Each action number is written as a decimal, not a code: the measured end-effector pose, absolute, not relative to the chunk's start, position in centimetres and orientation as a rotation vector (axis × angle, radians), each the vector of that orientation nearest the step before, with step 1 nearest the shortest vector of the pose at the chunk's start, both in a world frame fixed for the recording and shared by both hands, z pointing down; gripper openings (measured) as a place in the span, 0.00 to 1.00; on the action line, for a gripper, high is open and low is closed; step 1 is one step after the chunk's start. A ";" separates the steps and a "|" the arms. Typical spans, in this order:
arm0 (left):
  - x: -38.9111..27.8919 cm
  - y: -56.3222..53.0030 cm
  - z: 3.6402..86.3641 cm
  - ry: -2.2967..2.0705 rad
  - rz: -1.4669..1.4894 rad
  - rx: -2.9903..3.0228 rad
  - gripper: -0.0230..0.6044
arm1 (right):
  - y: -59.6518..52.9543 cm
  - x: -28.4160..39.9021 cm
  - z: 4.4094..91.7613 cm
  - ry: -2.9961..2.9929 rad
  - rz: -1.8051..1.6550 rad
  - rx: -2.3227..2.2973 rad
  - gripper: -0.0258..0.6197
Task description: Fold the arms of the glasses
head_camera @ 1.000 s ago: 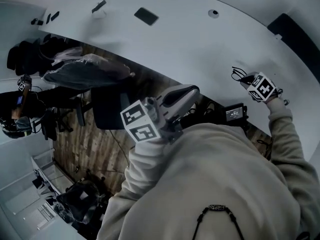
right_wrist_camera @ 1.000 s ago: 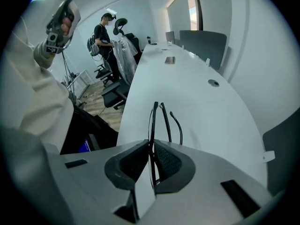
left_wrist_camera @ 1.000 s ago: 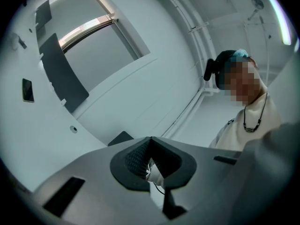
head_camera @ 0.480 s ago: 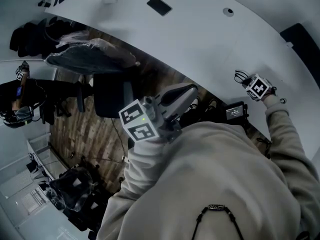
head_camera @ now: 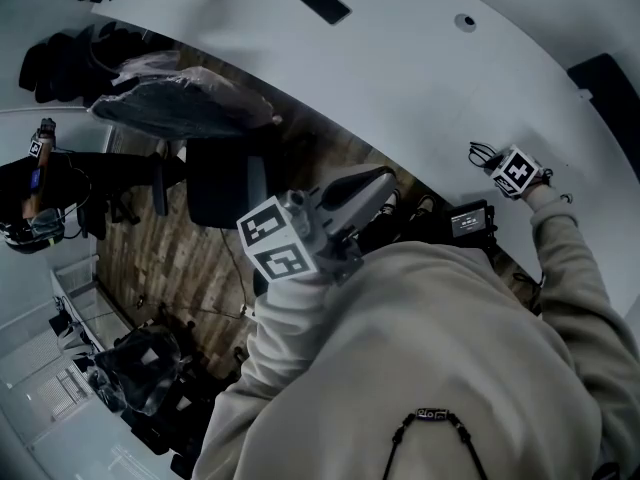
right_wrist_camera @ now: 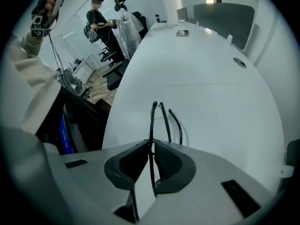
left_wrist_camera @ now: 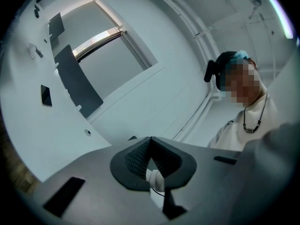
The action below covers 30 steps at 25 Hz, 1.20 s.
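The right gripper (right_wrist_camera: 151,144) is clamped narrowly on the thin black wire-framed glasses (right_wrist_camera: 152,118). A slim dark bar of the frame runs straight up out of the pinch between its pads, and two more curved bars sit just beyond the jaw tips and a little to their right. I cannot tell whether the pinched bar is the lens front or one of the arms. The gripper points steeply down, so the glasses hang low over the long, white curved table (right_wrist_camera: 211,78) directly ahead of the jaws; a faint shadow lies beside the bars, but contact with the top cannot be confirmed. The left gripper (left_wrist_camera: 150,146) has its jaws pressed together with nothing between them. In the head view it is held level in front of the person's chest, well apart from the glasses and off the table's edge. As I judge it, the step in hand is settling the glasses so an arm can be swung in, and no arm looks folded yet. To do it well, the right gripper's pinch should hold steady and let the frame rest lightly on the table, so the thin wire is braced against something other than the pads. The left gripper then has to cross over to the bars beyond the right jaws. Its closed tips would probably serve to nudge a free arm, pushing near its far end and along the hinge's own swing, not across it. A sideways shove could twist the frame in the pinch or skate it over the smooth top.
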<state>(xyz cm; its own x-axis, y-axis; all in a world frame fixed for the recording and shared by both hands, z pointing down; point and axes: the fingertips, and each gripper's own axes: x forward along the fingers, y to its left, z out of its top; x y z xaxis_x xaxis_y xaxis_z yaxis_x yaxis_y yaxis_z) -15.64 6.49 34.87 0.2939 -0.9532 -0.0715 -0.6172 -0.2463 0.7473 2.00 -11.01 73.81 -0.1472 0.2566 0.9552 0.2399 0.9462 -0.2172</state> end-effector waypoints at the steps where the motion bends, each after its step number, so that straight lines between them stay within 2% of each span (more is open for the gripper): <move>1: -15.6 6.5 34.9 -1.396 -0.713 1.957 0.04 | -10.9 2.0 73.8 -1.733 0.027 -0.378 0.12; 6: -15.7 6.5 34.8 -1.386 -0.716 1.960 0.05 | -10.0 1.7 73.1 -1.759 0.101 -0.397 0.12; 8: -15.6 6.3 34.9 -1.372 -0.720 1.965 0.05 | -10.0 1.4 72.5 -1.781 0.100 -0.387 0.20; 11: -15.6 5.7 35.4 -1.346 -0.712 1.975 0.04 | -10.5 0.5 71.7 -1.824 0.076 -0.355 0.24; 21: -12.8 2.4 35.1 -1.205 -0.662 2.081 0.05 | -12.7 1.4 65.3 -2.048 0.129 -0.164 0.24; 23: -11.9 1.4 35.0 -1.166 -0.645 2.111 0.04 | -13.1 2.0 63.4 -2.111 0.163 -0.118 0.23; 25: -10.9 0.4 35.1 -1.127 -0.626 2.134 0.05 | -13.1 2.6 61.5 -2.172 0.215 -0.079 0.12; 30: -7.2 -1.9 33.9 -1.020 -0.566 2.194 0.05 | -12.1 4.9 54.4 -2.385 0.499 0.001 0.08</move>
<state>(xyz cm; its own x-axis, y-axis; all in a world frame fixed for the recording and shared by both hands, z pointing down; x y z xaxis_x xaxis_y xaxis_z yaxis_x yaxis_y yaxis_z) -7.20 -1.90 33.90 0.6049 -0.7887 -0.1100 -0.5106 -0.4902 0.7064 4.92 -12.11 54.39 -0.7616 0.1318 0.6345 -0.1338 0.9260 -0.3531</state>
